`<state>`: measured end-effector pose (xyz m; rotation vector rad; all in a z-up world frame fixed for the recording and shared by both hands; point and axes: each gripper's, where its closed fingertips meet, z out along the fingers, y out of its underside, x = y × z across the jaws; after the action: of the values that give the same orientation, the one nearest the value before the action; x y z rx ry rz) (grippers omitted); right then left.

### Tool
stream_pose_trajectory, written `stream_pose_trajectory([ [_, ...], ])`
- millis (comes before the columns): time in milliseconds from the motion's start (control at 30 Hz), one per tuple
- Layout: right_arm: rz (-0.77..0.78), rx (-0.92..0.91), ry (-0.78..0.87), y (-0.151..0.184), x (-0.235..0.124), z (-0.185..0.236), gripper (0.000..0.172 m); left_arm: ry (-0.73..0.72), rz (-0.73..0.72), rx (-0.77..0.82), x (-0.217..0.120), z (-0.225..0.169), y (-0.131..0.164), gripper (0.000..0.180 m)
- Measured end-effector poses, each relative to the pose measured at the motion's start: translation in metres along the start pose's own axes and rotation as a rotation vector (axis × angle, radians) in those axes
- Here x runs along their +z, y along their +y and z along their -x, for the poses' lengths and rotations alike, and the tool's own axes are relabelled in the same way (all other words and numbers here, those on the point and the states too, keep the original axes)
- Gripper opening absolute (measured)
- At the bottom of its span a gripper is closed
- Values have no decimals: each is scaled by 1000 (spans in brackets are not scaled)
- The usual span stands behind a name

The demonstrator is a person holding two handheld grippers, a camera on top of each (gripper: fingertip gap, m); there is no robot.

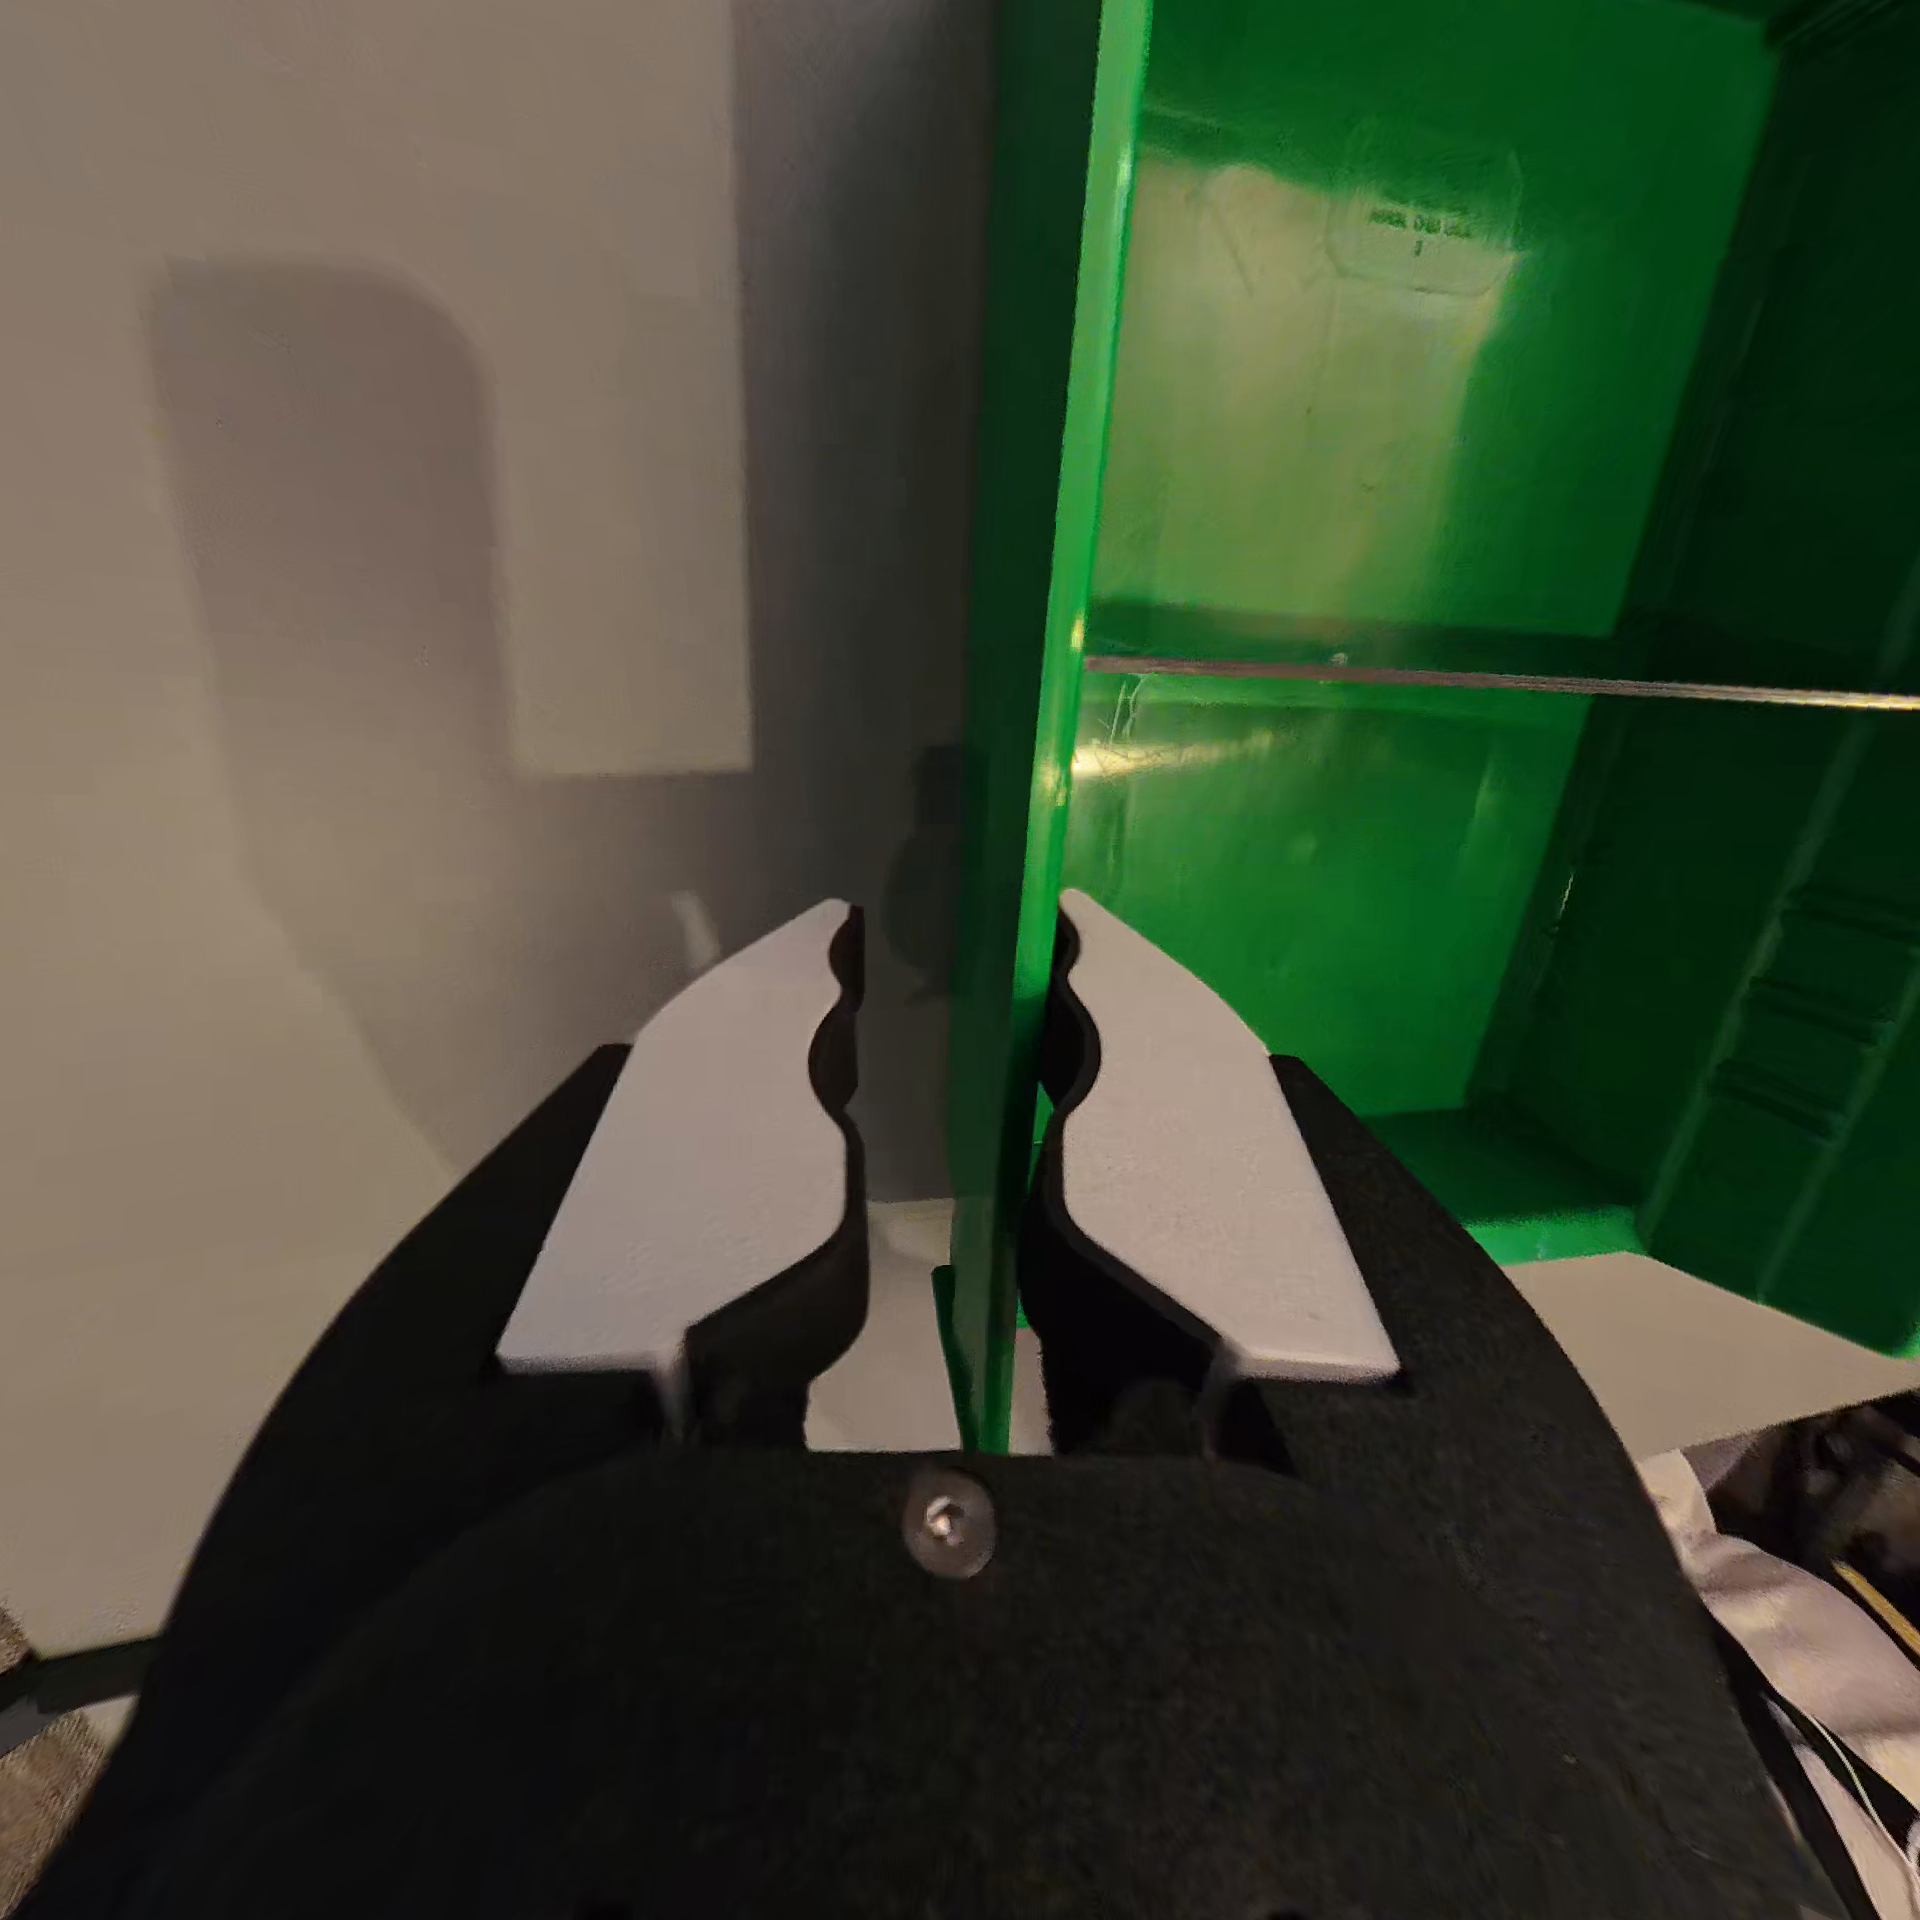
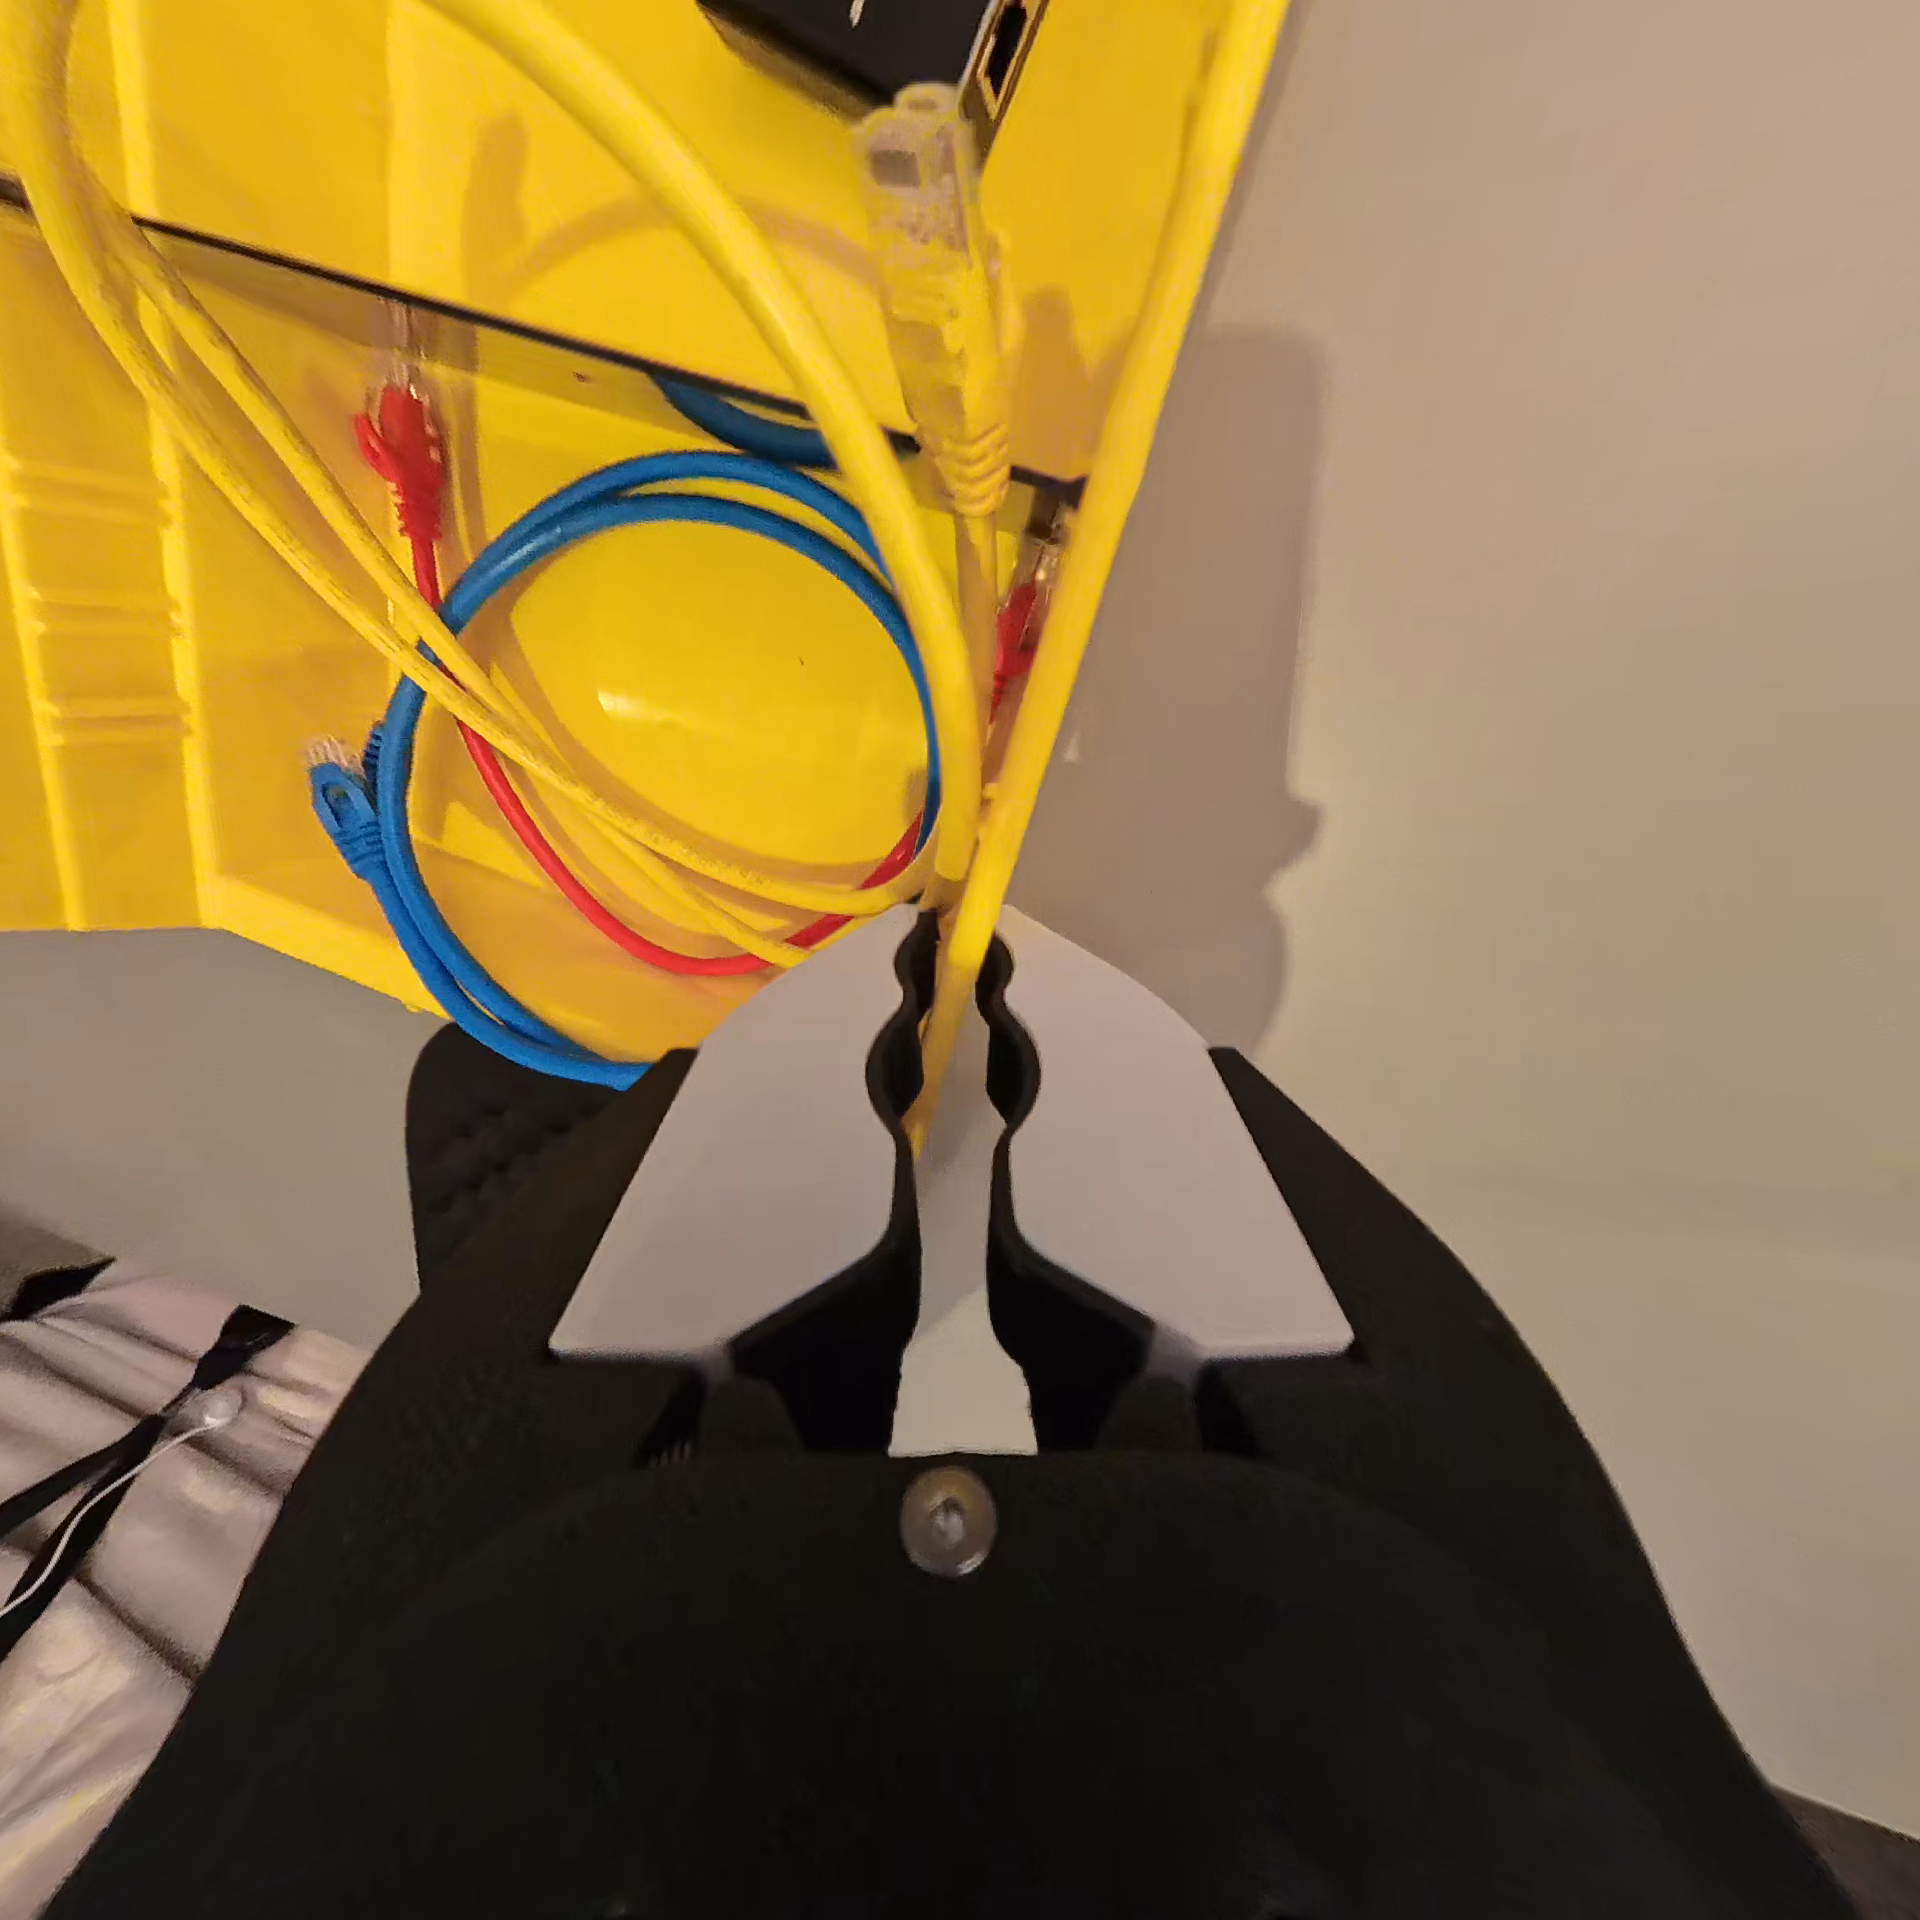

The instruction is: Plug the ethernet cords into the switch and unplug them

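In the right wrist view a yellow bin (image 2: 260, 156) lies open toward me. It holds a black switch (image 2: 831, 42) at the top, coiled yellow cords (image 2: 260, 447), a blue cord (image 2: 665, 488) and a red cord (image 2: 540, 842). One yellow cord's clear plug (image 2: 920, 208) reaches up to the switch. My right gripper (image 2: 961, 925) is shut on the bin's right wall (image 2: 1101, 499). In the left wrist view my left gripper (image 1: 958, 904) straddles the left wall (image 1: 1039, 520) of an empty green bin (image 1: 1351, 883). The right pad (image 1: 1070, 997) touches the wall; the left pad (image 1: 836, 1039) stands apart from it.
Both bins rest on a white surface (image 1: 1662, 1340) against a pale wall (image 1: 364, 520). A grey cloth with black straps (image 2: 104, 1455) lies at the lower left of the right wrist view. A black mesh object (image 2: 488, 1143) sits under the yellow bin. Some 65 cm of space lies between my two pairs of fingers.
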<state>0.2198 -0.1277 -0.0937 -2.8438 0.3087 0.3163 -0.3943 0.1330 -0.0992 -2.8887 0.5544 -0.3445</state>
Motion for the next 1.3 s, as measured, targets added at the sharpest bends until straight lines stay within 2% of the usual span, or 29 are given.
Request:
stream_pose_trajectory([
  [167, 72, -67, 8, -7, 9, 30, 8, 14, 113, 20, 16, -12, 10, 18],
  [267, 108, -113, 8, -10, 15, 50, 9, -58, 131, 56, 20, -18, 8, 20],
  [433, 156, -189, 51, -15, 22, 73, 11, -26, 180, 107, 25, -48, 12, 18],
  [700, 204, -289, 104, -15, 25, 82, 12, -28, 222, 185, 32, -80, 13, 17],
  [1000, 218, -380, 120, -18, 29, 95, 17, -28, 242, 244, 34, -98, 15, 16],
  [1067, 216, -377, 124, -18, 29, 96, 18, -16, 215, 257, 30, -99, 12, 16],
  [1167, 160, -383, 176, -26, 22, 93, 22, -13, 99, 255, 9, -100, 0, 18],
  [1233, 98, -381, 210, -32, 10, 95, 25, -29, -52, 268, -17, -101, -17, 21],
  [1300, 34, -386, 269, -37, -5, 97, 35, -34, -246, 275, -50, -106, -36, 21],
])
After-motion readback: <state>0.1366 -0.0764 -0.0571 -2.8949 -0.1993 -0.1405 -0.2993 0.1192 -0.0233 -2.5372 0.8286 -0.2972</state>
